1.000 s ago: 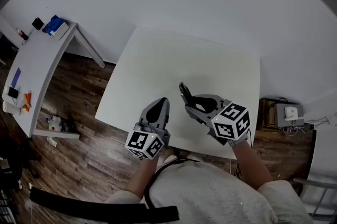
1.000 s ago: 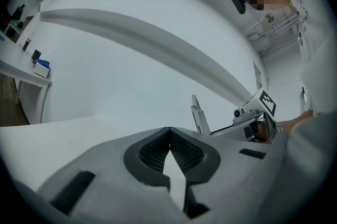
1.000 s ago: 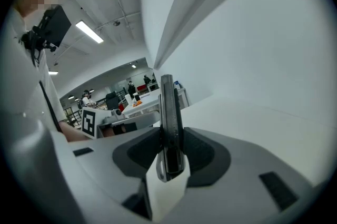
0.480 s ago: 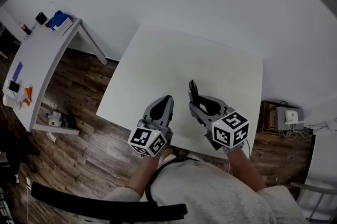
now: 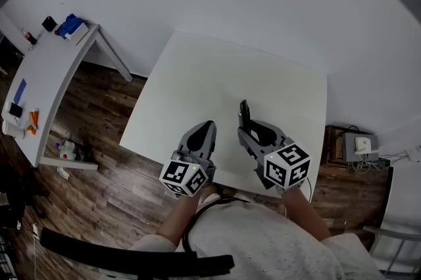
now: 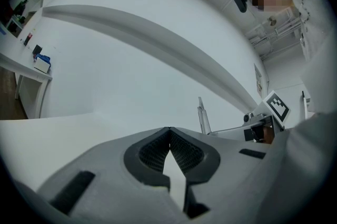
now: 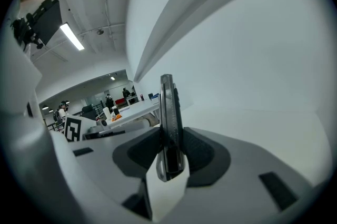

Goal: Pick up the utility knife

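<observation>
At the far left, a second bench [image 5: 49, 75] stands on the wooden floor [image 5: 99, 160] and carries some small things, among them a blue one [image 5: 71, 27] and an orange one [image 5: 33, 118]; they are too small to name. In the middle is the white bench [image 5: 197, 75], and its surface is bare apart from the two grippers over its near edge. The left gripper [image 5: 202, 131] is held by the person's left hand over the front of this bench. In the left gripper view, the left gripper [image 6: 169, 136] has its two jaws brought together so that the dark pads [image 6: 152, 150] meet at their tips, and there is nothing between them. To the right of it, close but not touching, is the right gripper [image 5: 253, 134]. It has the utility knife [image 5: 244, 111] in its jaws, and the knife sticks out forward from them, away from the person. In the right gripper view, the utility knife [image 7: 168, 118] stands on its narrow edge between the two pads [image 7: 197, 152] of the right gripper [image 7: 171, 154], which press on both its flat sides, so the jaws are only partly closed. The left gripper view also shows the knife [image 6: 201, 115] pointing upward beside the marker cube [image 6: 277, 106]. At the far right, a grey box [image 5: 358, 142] with cables lies on the floor.
</observation>
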Motion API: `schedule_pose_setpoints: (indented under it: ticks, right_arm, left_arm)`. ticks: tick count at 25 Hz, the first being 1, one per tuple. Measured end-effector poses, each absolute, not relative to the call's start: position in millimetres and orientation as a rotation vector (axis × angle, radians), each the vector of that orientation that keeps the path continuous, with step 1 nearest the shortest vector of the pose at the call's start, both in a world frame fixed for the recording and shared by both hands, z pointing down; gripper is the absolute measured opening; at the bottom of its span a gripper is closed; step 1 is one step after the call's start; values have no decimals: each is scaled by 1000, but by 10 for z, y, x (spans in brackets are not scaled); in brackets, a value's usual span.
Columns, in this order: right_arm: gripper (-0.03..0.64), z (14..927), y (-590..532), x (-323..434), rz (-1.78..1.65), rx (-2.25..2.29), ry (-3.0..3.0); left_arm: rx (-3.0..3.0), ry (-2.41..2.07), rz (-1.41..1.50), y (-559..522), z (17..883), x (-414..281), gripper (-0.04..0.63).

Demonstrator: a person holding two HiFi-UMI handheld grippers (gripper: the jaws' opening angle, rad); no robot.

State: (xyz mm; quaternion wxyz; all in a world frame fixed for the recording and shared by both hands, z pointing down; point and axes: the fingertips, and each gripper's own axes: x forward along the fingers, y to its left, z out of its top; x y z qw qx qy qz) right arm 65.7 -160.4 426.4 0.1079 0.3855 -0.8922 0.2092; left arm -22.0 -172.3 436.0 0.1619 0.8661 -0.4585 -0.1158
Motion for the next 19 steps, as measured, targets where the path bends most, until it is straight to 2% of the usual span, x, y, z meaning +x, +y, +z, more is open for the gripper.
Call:
schedule_pose_setpoints:
  ticks: [19]
  right_arm:
    - [140,4308,-1619,736,606,1221,-2569]
  left_arm:
    - [2471,-1267,-331,-1729,4411,-254,8]
